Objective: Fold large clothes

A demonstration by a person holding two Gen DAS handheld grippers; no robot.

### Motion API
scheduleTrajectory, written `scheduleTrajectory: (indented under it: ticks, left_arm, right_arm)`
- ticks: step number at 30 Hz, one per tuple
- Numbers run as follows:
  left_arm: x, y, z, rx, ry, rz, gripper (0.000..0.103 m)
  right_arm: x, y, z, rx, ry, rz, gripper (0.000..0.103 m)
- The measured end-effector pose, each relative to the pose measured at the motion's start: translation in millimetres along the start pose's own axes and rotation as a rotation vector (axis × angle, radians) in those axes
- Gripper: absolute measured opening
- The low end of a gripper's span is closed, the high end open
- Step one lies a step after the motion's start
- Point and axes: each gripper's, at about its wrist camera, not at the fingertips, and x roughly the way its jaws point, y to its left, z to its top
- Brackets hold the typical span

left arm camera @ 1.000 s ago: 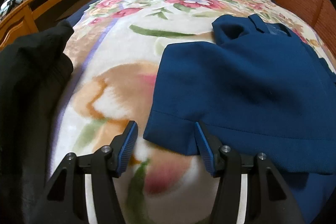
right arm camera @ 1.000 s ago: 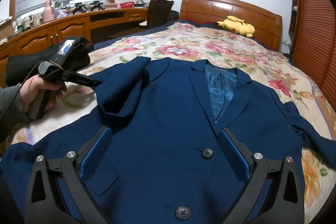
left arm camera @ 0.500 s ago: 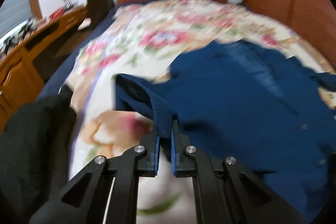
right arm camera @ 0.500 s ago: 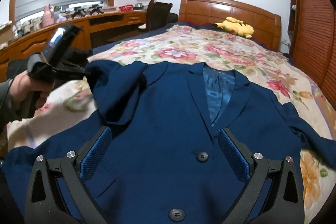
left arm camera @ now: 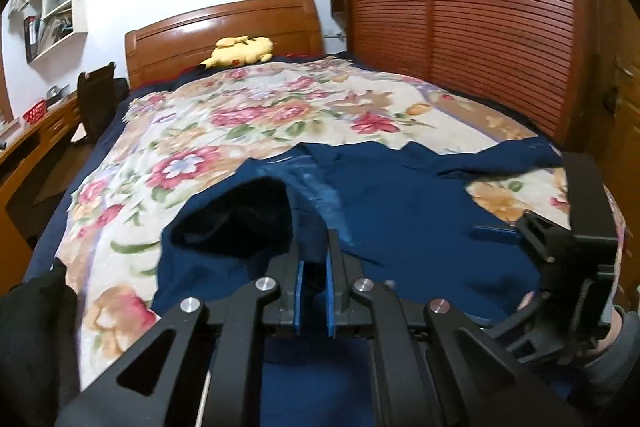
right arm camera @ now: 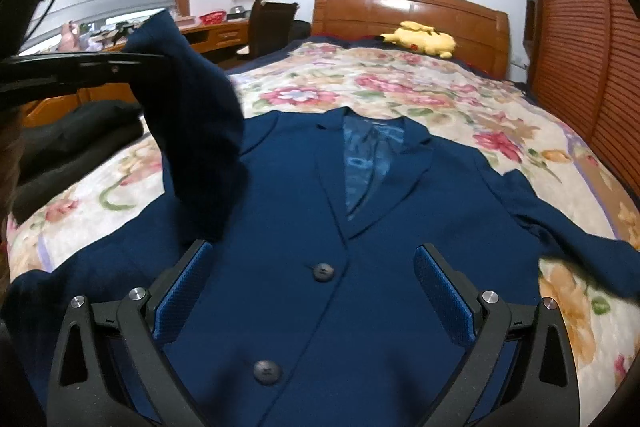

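A big blue jacket [right arm camera: 360, 227] lies flat, front up, on the bed [right arm camera: 460, 99] with the flowery blanket. The left hand-held gripper [left arm camera: 314, 267] is pinched tight on the end of the sleeve [right arm camera: 192, 131] on the left and holds it up in the air above the jacket. The right hand-held gripper [right arm camera: 316, 291] is spread wide with nothing in it, low over the buttons.

To do this well, I think the sleeve should go across the chest and be laid down flat, with no bumps. The open gripper could press the jacket so it does not slide.

The other sleeve [right arm camera: 560, 227] lies out to the right, close to the bed's edge. There is lots of open blanket at the far end. A black pile of clothes [right arm camera: 72, 147] sits on the left.
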Motion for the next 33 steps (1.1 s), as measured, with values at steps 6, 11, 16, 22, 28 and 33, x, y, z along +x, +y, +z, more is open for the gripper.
scheduleTrajectory:
  ticks: [6, 11, 16, 22, 28, 33]
  left_arm:
    - [-6, -19, -11, 0.024, 0.019, -0.002, 0.023]
    - [-15, -23, -36, 0.017, 0.046, -0.05, 0.043]
    - [-30, -10, -60, -0.006, 0.028, -0.025, 0.053]
    - [-29, 17, -92, -0.091, 0.012, 0.032, 0.053]
    - [-17, 35, -119, -0.133, 0.036, 0.063, 0.053]
    - [-9, 43, -137, -0.174, 0.045, 0.067, 0.053]
  right_arm:
    - [-7, -9, 0, 0.021, -0.008, -0.008, 0.101]
    - [-5, -11, 3, 0.037, -0.01, -0.005, 0.101]
    - [-4, -9, 4, 0.035, -0.01, -0.003, 0.101]
    - [8, 8, 4, 0.007, 0.019, 0.01, 0.101]
    - [27, 21, -1, -0.014, 0.063, 0.036, 0.098]
    - [43, 32, -5, -0.041, 0.105, 0.07, 0.089]
